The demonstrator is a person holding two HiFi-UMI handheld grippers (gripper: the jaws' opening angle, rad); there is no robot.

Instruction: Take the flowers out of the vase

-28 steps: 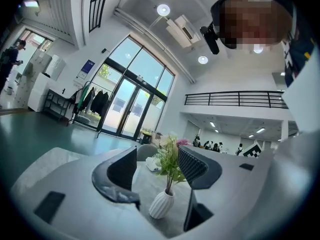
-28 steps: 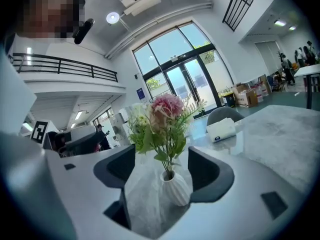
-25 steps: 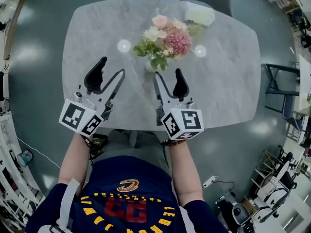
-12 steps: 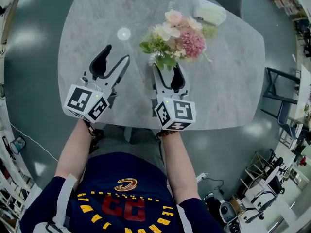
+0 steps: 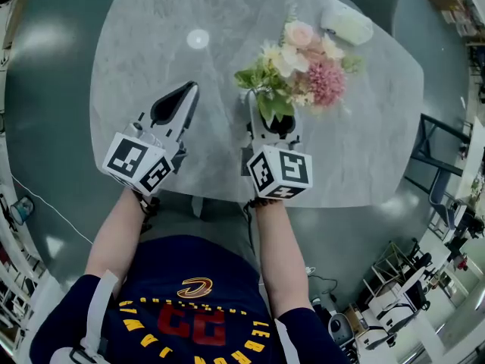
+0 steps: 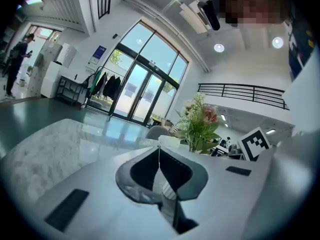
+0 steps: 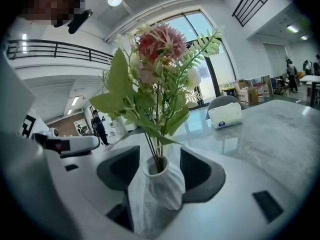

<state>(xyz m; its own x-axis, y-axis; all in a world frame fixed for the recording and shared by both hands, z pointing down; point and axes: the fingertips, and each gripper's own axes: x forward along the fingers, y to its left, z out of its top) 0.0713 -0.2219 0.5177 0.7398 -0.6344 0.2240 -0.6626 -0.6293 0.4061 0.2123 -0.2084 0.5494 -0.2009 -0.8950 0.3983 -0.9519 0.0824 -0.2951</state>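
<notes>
You have one pale grey marble table (image 5: 136, 44) filling the upper frame, one white ribbed ceramic vase (image 7: 165, 181), one bunch of pink and cream flowers (image 5: 299, 63), one white tissue pack (image 5: 347, 26) upper right, and two grey-jawed grippers: left gripper (image 5: 184, 93), right gripper (image 5: 273, 123).

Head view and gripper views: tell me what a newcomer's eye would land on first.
The pink and cream flowers stand out first, rising from a white ribbed vase on the marble table. The right gripper straddles the vase, its jaws having just been closing, with gaps left at the vase's sides. The left gripper is shut and empty, left of the vase.
</notes>
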